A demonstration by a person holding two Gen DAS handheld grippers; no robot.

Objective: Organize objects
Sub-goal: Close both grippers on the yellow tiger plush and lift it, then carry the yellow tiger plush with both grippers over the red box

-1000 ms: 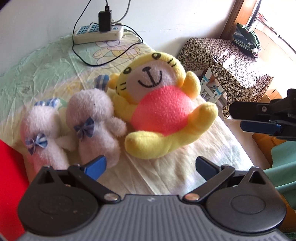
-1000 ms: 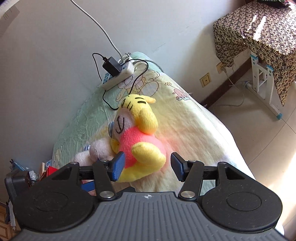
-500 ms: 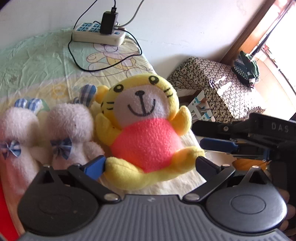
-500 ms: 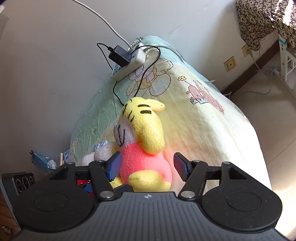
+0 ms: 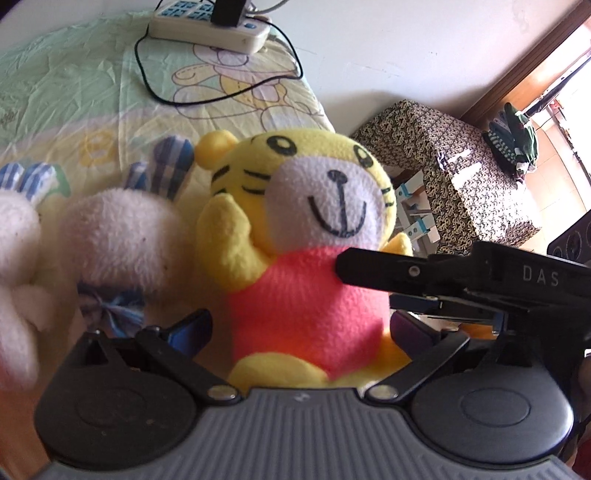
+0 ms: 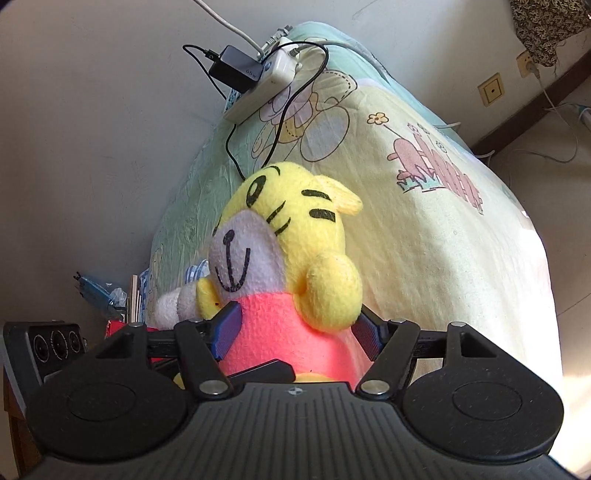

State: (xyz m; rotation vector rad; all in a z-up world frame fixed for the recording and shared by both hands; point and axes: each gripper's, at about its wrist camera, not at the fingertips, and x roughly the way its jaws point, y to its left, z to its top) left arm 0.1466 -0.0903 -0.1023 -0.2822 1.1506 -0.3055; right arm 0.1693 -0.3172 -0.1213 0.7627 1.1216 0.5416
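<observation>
A yellow tiger plush (image 5: 303, 229) with a pink belly sits upright on the bed; it also shows in the right wrist view (image 6: 291, 266). My left gripper (image 5: 301, 328) is open with its fingers on either side of the tiger's lower body. My right gripper (image 6: 299, 328) is open too, its blue pads beside the pink belly from the other side; its black finger (image 5: 388, 271) crosses the left wrist view. Two white bunny plushes with checked bows (image 5: 122, 236) lie to the tiger's left.
A power strip (image 5: 208, 24) with a black adapter and cable lies at the bed's far end by the wall (image 6: 92, 110). A small table with a patterned cloth (image 5: 454, 166) stands beside the bed. The bed's edge (image 6: 535, 258) drops to the floor.
Both grippers have moved in close around the tiger plush, which now fills the space between their fingers. The bunnies have slid to the left edge of view.
</observation>
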